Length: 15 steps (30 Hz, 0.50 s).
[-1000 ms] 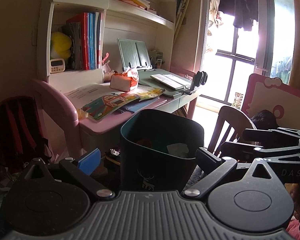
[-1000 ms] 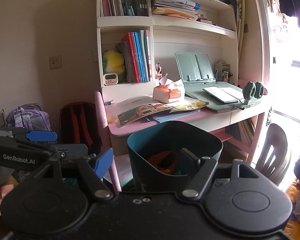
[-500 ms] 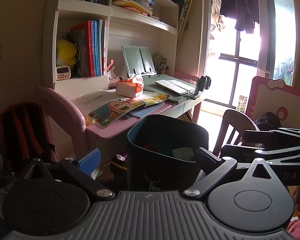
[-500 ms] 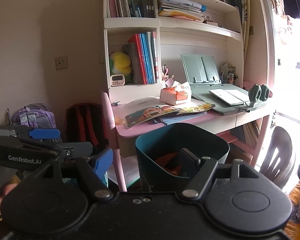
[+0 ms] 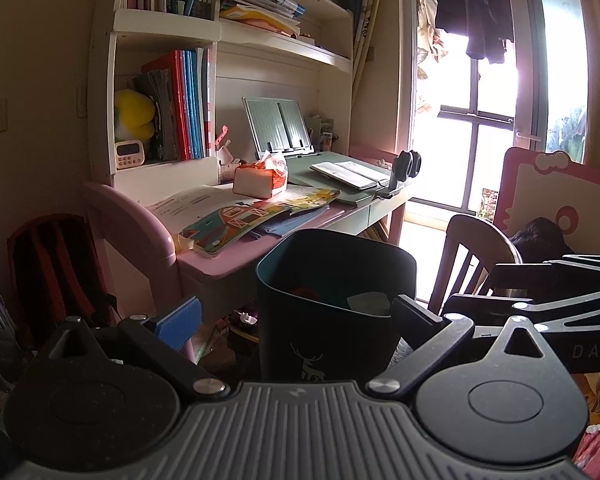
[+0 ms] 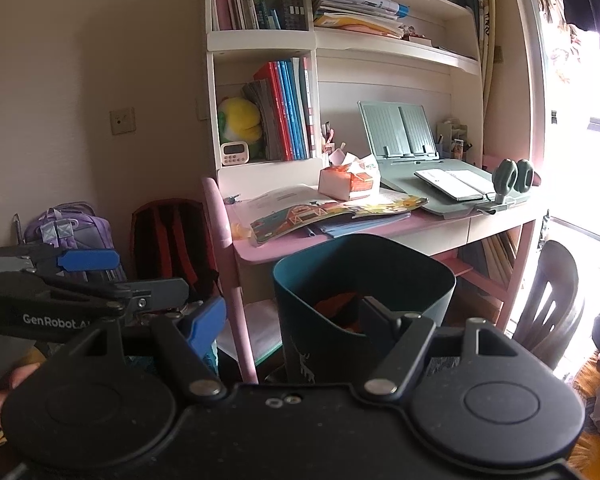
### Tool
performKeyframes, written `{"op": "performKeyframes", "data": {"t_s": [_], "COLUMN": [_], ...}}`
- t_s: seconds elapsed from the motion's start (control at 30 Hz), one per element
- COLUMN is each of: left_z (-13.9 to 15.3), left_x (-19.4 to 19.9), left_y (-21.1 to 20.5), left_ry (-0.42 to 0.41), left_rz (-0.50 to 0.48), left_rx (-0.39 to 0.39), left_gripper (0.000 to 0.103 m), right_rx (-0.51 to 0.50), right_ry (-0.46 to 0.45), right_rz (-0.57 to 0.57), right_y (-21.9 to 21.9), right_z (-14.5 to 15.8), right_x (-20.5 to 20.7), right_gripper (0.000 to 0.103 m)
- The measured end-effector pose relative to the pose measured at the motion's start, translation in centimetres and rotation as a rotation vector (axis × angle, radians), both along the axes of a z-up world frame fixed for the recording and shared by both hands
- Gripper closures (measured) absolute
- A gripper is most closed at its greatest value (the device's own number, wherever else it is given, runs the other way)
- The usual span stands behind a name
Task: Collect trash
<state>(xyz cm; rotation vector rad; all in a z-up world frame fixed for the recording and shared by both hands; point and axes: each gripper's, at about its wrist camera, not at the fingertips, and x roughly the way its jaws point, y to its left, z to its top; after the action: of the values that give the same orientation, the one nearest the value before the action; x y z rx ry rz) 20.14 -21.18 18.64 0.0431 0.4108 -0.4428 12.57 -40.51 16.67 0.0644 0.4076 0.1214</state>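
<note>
Trash bin (image 6: 364, 280) at lower centre, before the counter (image 6: 380, 232).
Left gripper (image 5: 296, 316) and right gripper (image 6: 296, 312): jaws spread around the bin.

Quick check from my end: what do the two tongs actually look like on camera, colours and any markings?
Both tongs are matte black with two round pivot discs and angled linkage arms. The left tongs have a ribbed grey base plate; the right tongs a plain black one. Each carries a blue pad on its left finger. White lettering reads "GenRobot.AI" on the left one seen from the right wrist, "DAS" on the right.
</note>
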Motion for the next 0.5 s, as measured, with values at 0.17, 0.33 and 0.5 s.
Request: {"op": "performKeyframes", "data": {"t_s": [0.17,0.33,0.5], "left_z": [-0.1,-0.4,-0.7], "left_x": [-0.3,-1.1,-1.7], "left_y": [0.4,1.0,1.9], "left_ry": [0.008,-0.005,-0.015], "left_rz": [-0.008,-0.006,-0.005], "left_rx": [-0.012,-0.025,-0.03], "left_gripper": [0.001,0.001,0.001], "right_rx": [0.02,0.031,0.029], "right_ry": [0.008,0.019,0.029], "right_rz": [0.003,-0.004,0.005], "right_y": [0.0,0.2,1.0], "right_z": [-0.3,-0.7,-1.0], "right_x": [-0.4,-0.5,-0.4], "right_gripper": [0.029,0.029,0.029]}}
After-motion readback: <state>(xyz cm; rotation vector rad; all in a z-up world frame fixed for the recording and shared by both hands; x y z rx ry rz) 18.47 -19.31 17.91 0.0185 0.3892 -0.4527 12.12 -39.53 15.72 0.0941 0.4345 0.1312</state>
